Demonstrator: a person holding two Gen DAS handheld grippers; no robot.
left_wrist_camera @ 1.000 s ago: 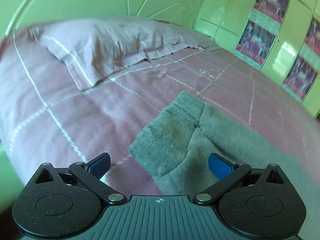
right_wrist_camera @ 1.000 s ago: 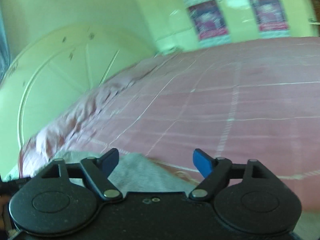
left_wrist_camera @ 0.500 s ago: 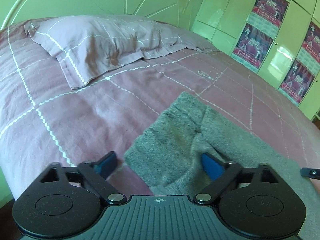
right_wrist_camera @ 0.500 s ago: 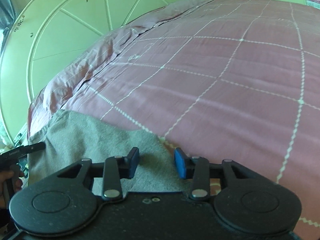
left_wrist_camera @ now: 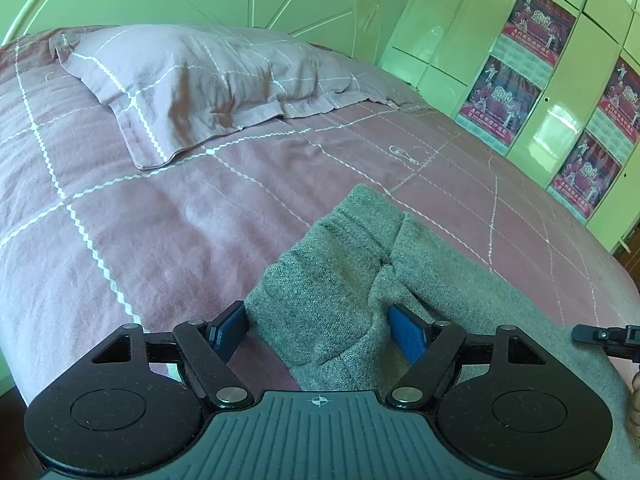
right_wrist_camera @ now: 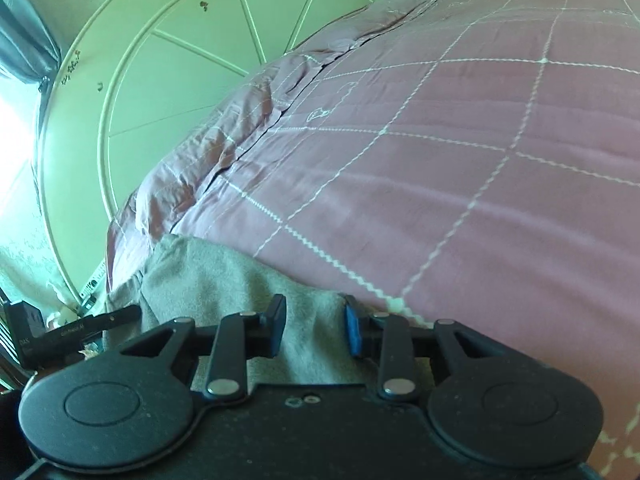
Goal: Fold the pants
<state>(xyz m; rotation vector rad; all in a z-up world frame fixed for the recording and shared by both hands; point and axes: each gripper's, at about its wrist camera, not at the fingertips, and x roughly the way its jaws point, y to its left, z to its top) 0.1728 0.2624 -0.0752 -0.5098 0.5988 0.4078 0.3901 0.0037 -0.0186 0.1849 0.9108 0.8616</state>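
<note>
Grey knitted pants (left_wrist_camera: 340, 280) lie on the pink checked bedspread (left_wrist_camera: 160, 220). My left gripper (left_wrist_camera: 320, 332) is low over their near end. Its jaws are closing: the left pad touches the cloth's edge, the right pad digs into it, and the cloth bunches between them. In the right wrist view the same pants (right_wrist_camera: 208, 276) show at the lower left. My right gripper (right_wrist_camera: 316, 326) is closing too, narrow, with a ridge of grey cloth pinched between its blue pads. A black part of the other tool shows at each view's side edge.
A pink pillow (left_wrist_camera: 208, 80) lies at the bed's head, against a pale green round headboard (right_wrist_camera: 180, 80). Green wardrobe doors with posters (left_wrist_camera: 532, 60) stand beyond the bed's far side. A person's hand (left_wrist_camera: 634, 400) shows at the right edge.
My right gripper swung down from above the bedspread to the pants' edge and its jaws narrowed onto the cloth. My left gripper's jaws narrowed around the pants' end; it barely moved.
</note>
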